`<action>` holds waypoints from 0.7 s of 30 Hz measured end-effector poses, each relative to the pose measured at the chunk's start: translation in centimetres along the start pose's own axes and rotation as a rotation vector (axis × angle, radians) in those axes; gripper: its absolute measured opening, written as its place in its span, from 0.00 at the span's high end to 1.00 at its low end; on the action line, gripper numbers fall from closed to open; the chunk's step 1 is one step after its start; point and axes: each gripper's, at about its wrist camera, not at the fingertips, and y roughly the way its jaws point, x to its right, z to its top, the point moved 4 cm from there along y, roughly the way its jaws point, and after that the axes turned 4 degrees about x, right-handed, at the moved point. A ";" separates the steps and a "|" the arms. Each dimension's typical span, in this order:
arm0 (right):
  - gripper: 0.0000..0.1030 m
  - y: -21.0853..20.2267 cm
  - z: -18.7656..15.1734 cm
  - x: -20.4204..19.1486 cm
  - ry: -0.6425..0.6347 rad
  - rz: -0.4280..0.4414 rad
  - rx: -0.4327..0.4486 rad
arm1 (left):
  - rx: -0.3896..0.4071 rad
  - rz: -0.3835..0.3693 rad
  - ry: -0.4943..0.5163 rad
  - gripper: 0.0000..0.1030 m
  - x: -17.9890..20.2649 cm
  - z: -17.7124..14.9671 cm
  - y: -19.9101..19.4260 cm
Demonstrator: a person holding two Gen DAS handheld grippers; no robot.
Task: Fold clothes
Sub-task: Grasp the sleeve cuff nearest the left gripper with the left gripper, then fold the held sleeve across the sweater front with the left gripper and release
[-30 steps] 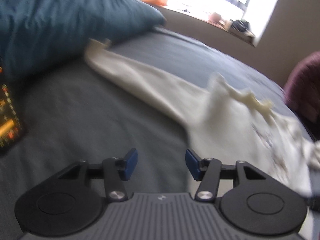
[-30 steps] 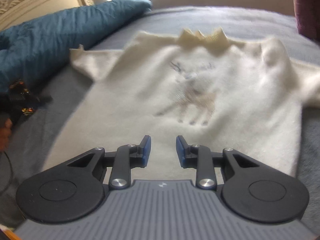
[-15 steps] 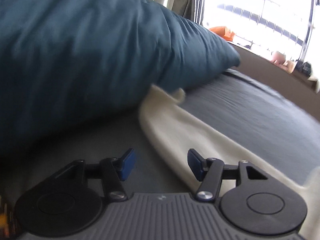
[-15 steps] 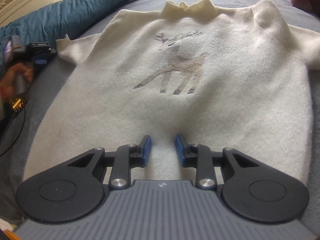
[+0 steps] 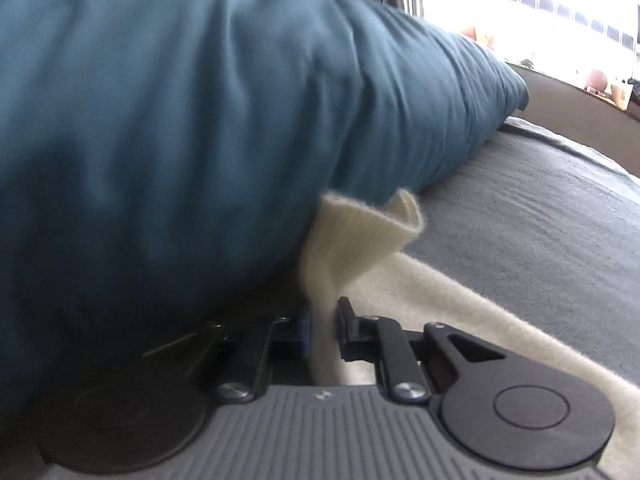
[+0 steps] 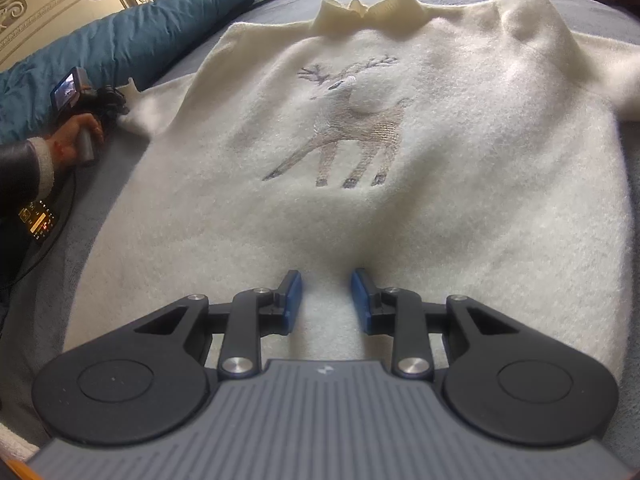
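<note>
A cream sweater (image 6: 360,168) with an embroidered deer (image 6: 352,128) lies flat, face up, on the grey bed, collar (image 6: 368,12) at the far end. My right gripper (image 6: 326,300) is open, its fingers resting over the sweater's lower hem. My left gripper (image 5: 323,330) is shut on the cuff of the sweater's left sleeve (image 5: 360,236), right against the blue pillow. In the right wrist view the left gripper (image 6: 100,104) shows at that sleeve's end. The right sleeve (image 6: 600,76) lies spread out to the right.
A large teal pillow (image 5: 200,120) presses against the left gripper and runs along the bed's left side (image 6: 120,40). Grey bedsheet (image 5: 540,208) extends to a window sill. A white carved headboard (image 6: 52,4) stands behind. A small black device (image 6: 38,220) with a cable lies at left.
My left gripper has moved up to the sleeve cuff by the pillow and shut on it. My right gripper has moved closer to the hem, still open.
</note>
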 end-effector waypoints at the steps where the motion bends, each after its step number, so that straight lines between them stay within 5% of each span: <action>1: 0.73 0.0 0.0 0.0 0.000 0.000 0.002 | 0.014 0.016 -0.004 0.88 -0.1 0.2 -0.7; 4: 0.73 0.0 -0.1 0.1 0.012 0.005 0.008 | 0.135 0.109 0.060 0.89 0.4 1.0 -4.6; 7: 0.73 -0.1 -0.2 0.5 0.038 0.024 0.018 | 0.320 0.054 0.107 0.89 1.8 2.3 -11.2; 12: 0.73 -0.3 -0.3 0.7 0.066 0.050 0.033 | 0.585 -0.319 0.166 0.89 6.4 3.4 -27.5; 14: 0.73 -0.4 -0.4 0.9 0.093 0.061 0.042 | 0.630 -0.481 0.217 0.89 8.5 2.2 -33.5; 18: 0.73 -0.6 -0.6 2.0 0.196 0.107 0.059 | 0.523 -0.769 0.318 0.81 12.6 -3.2 -41.5; 21: 0.73 -0.7 -0.8 2.9 0.287 0.148 0.072 | 0.285 -0.941 0.433 0.47 16.0 -9.5 -42.3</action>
